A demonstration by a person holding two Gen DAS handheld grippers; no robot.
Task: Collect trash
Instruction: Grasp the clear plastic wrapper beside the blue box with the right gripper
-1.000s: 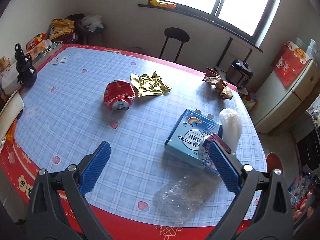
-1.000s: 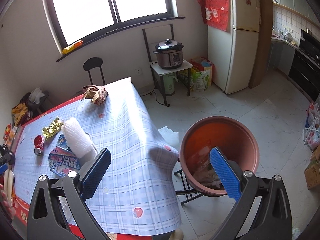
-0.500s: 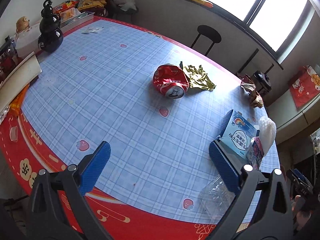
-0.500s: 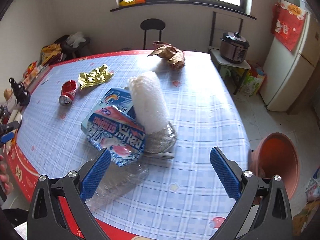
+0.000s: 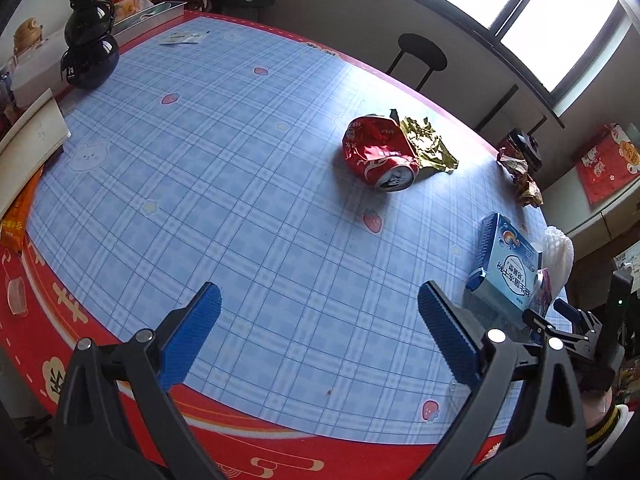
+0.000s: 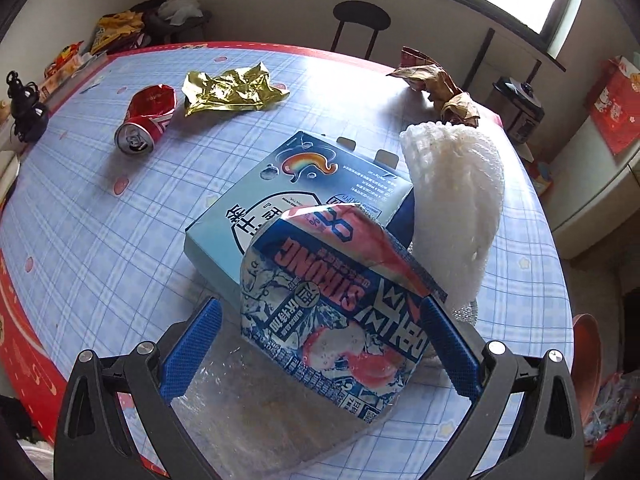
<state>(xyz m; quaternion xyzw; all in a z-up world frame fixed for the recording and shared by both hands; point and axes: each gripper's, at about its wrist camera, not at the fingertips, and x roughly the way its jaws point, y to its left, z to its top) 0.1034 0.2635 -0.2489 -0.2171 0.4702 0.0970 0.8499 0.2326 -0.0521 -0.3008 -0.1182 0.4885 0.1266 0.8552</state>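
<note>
- We see a tabletop (image 5: 248, 184) under a blue plaid cloth with a red border; a window, a black stool (image 6: 361, 16) and a pressure cooker (image 6: 520, 106) stand beyond it.
- Trash lies scattered: a crushed red can (image 5: 380, 154) touching gold foil (image 5: 430, 146), and a brown wrapper (image 6: 436, 84) at the far edge.
- A light-blue carton (image 6: 304, 184) carries a blue-and-pink drink pouch (image 6: 340, 292), with white foam netting (image 6: 456, 208) just beside.
- An orange bin (image 6: 588, 368) sits cut off at the right edge; its contents are hidden.
- Our left tongs (image 5: 318, 338) hang released over bare cloth.
- Our right tongs (image 6: 320, 346) are spread, one finger on each side of the pouch, above clear crumpled plastic (image 6: 256, 412).
</note>
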